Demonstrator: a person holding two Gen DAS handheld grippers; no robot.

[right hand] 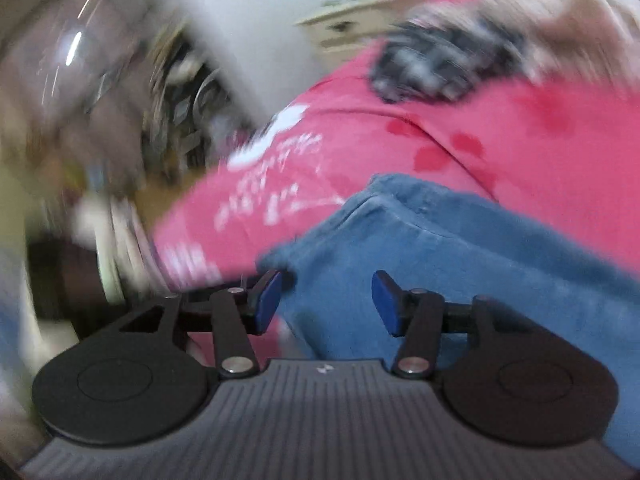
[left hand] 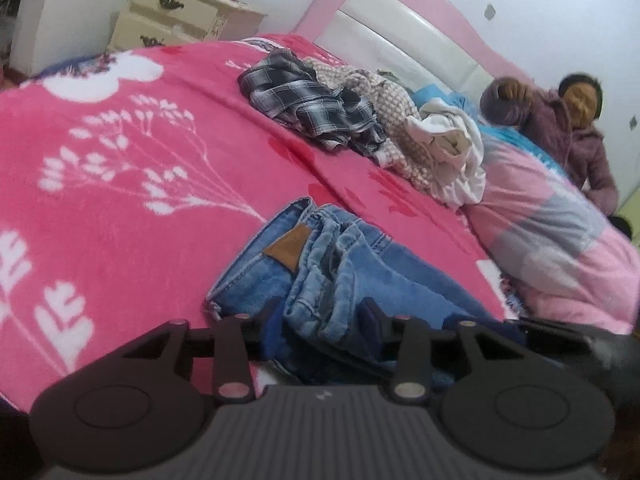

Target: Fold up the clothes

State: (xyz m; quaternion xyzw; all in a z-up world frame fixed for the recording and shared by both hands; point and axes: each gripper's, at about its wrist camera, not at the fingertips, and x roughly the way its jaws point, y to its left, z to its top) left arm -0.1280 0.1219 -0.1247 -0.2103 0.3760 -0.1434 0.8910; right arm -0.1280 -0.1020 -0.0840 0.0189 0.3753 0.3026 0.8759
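Denim fills the gap of the left tongs [left hand: 322, 320], whose jaws stand partly spread around a bunched fold of the jeans [left hand: 344, 264], though whether the pads press on it I cannot tell; the right tongs [right hand: 326, 304] are spread, pads clear of the cloth, the jeans [right hand: 440, 248] just ahead of them in a blurred view; the jeans look folded over but crumpled, so I judge this garment part done; farther out on the bed [left hand: 120, 140], a heap of clothes [left hand: 360, 120] lies unfolded.
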